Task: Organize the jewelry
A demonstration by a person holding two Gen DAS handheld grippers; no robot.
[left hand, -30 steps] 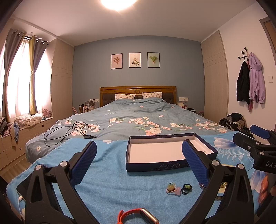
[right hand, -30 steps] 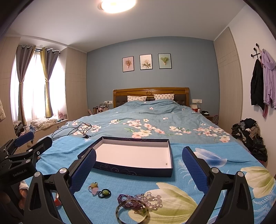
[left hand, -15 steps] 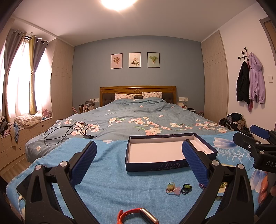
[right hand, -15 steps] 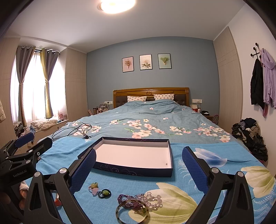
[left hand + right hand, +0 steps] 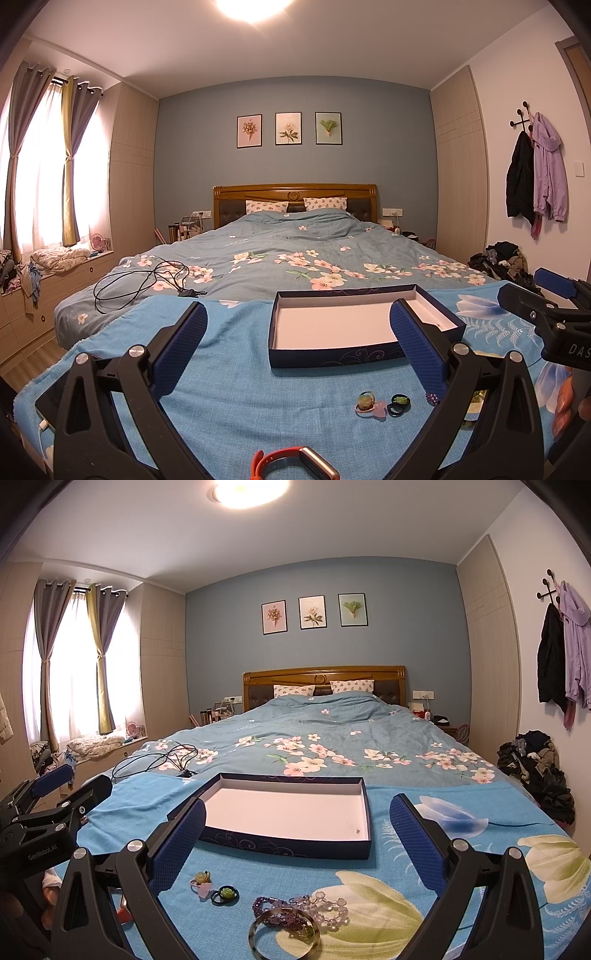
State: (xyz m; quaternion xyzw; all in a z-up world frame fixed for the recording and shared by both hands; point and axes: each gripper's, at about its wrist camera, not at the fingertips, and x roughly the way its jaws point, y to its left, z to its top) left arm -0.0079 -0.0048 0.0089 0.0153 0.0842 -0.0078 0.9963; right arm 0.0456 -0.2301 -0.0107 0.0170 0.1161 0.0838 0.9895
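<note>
gaping empty, left claw (image 5: pixel 55 794) reads "genrobot.ai"; right claw (image 5: pixel 297 834) likewise spread.

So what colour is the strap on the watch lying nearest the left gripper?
Orange-red strap on the watch, seen best in the left wrist view.

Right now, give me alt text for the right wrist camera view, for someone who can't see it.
The right gripper, jaws open, hangs over a blue floral bedspread facing an empty dark blue shallow box with a white inside. Before the box lie small rings, a purple beaded bracelet and a translucent bangle. The left gripper shows at the left edge.
</note>
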